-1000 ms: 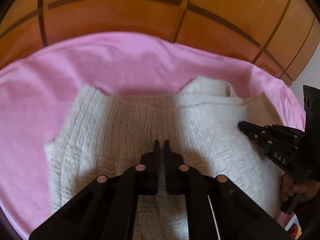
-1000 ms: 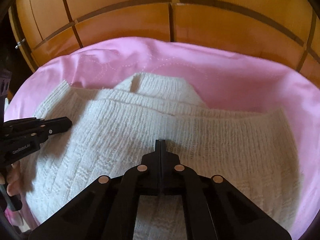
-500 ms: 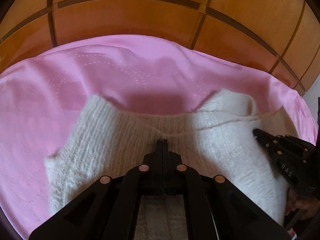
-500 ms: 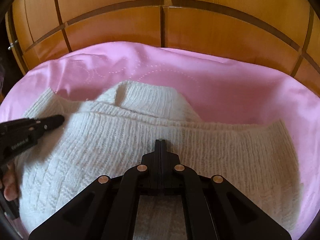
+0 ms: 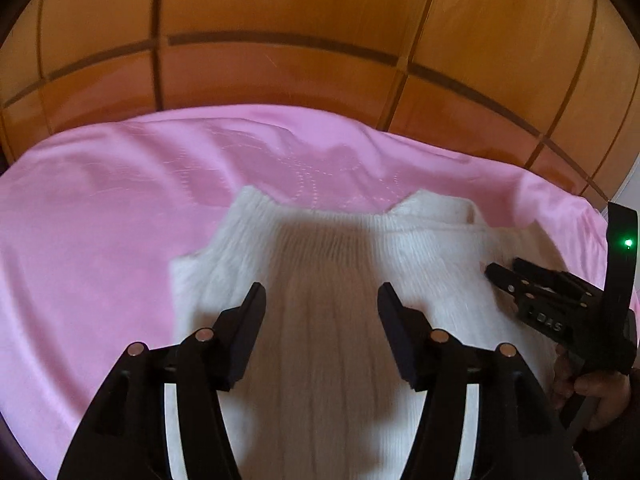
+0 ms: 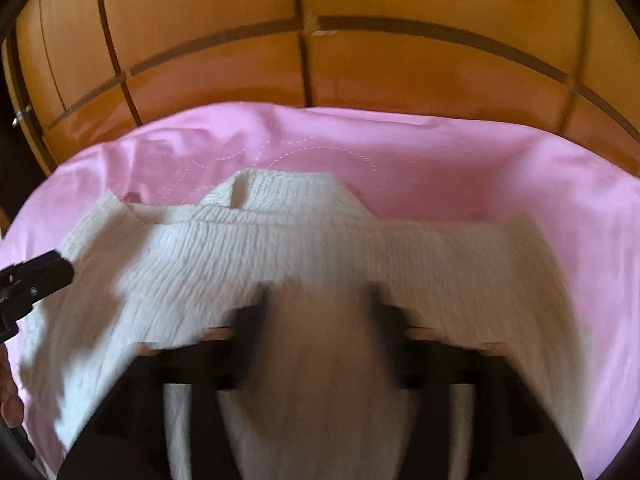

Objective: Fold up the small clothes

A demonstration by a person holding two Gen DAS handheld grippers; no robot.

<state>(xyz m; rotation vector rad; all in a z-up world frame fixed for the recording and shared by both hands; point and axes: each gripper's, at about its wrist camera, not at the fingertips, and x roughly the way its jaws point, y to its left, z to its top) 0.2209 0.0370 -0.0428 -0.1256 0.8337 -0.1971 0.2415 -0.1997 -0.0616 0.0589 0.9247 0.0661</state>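
A small white knitted sweater (image 5: 328, 272) lies folded on a pink cloth (image 5: 100, 240), its ribbed edge toward the far side. My left gripper (image 5: 321, 304) is open just above the sweater, with nothing between its fingers. My right gripper (image 6: 320, 304) is blurred by motion; its fingers stand apart over the sweater (image 6: 400, 248). The right gripper also shows at the right edge of the left wrist view (image 5: 516, 274), and the left gripper at the left edge of the right wrist view (image 6: 36, 276).
The pink cloth (image 6: 440, 160) covers the surface under the sweater. Orange wooden panels (image 5: 280, 40) with dark seams stand behind its far edge. A hand (image 5: 592, 392) holds the right gripper's handle at the right.
Both grippers were shut on the sweater's near edge and carried it toward the far side. Both have now opened and let go, and the sweater lies folded.
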